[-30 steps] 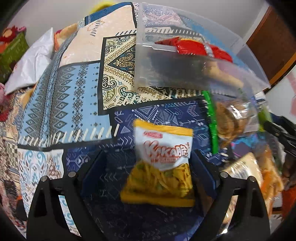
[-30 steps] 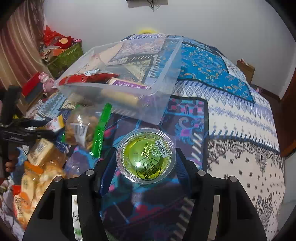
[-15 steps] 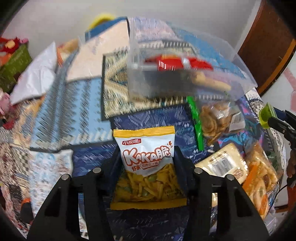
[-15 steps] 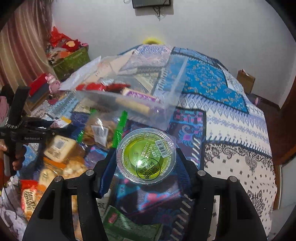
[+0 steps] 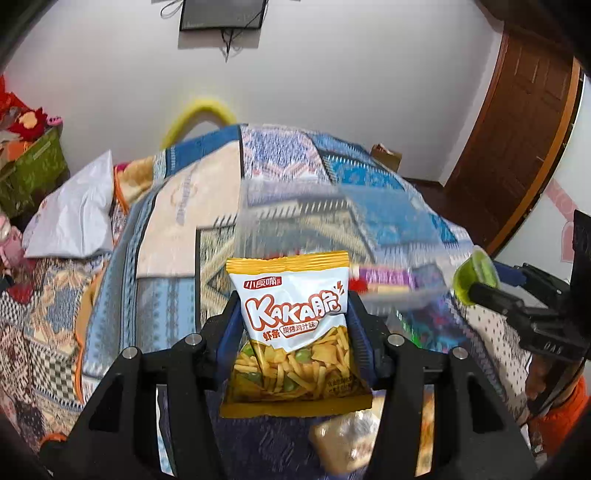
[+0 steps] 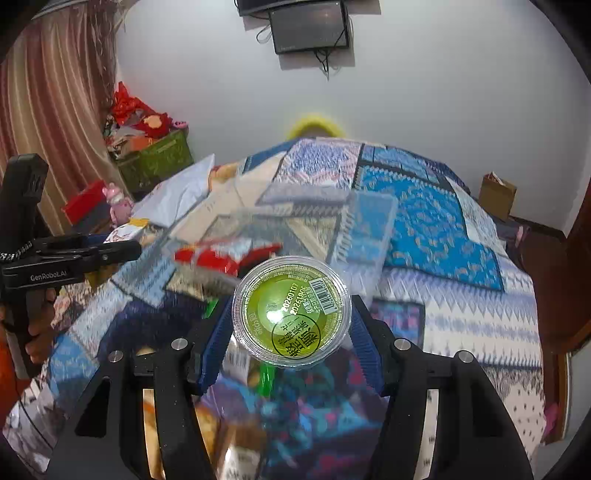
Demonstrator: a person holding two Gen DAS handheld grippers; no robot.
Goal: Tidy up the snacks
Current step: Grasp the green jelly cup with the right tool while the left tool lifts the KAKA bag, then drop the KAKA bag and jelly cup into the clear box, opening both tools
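My left gripper (image 5: 293, 325) is shut on a yellow and white KAKA snack bag (image 5: 293, 325) and holds it upright above the bed. My right gripper (image 6: 291, 319) is shut on a clear cup of green jelly (image 6: 291, 314), which also shows at the right of the left wrist view (image 5: 474, 275). A clear plastic bin (image 6: 332, 225) lies on the patterned bedspread ahead of both grippers, blurred by motion, with a red packet (image 6: 225, 256) inside. The left gripper shows at the left of the right wrist view (image 6: 125, 249).
Loose snack packets (image 5: 347, 439) lie on the bedspread (image 6: 436, 229) below the grippers. A white pillow (image 5: 77, 218) and a green crate (image 6: 159, 162) are at the left. A wooden door (image 5: 517, 140) is at the right. A TV (image 6: 310, 26) hangs on the wall.
Both grippers have lifted and tilted up with their loads, so more wall shows. The left gripper has closed on the snack bag. The bin now sits lower in both views.
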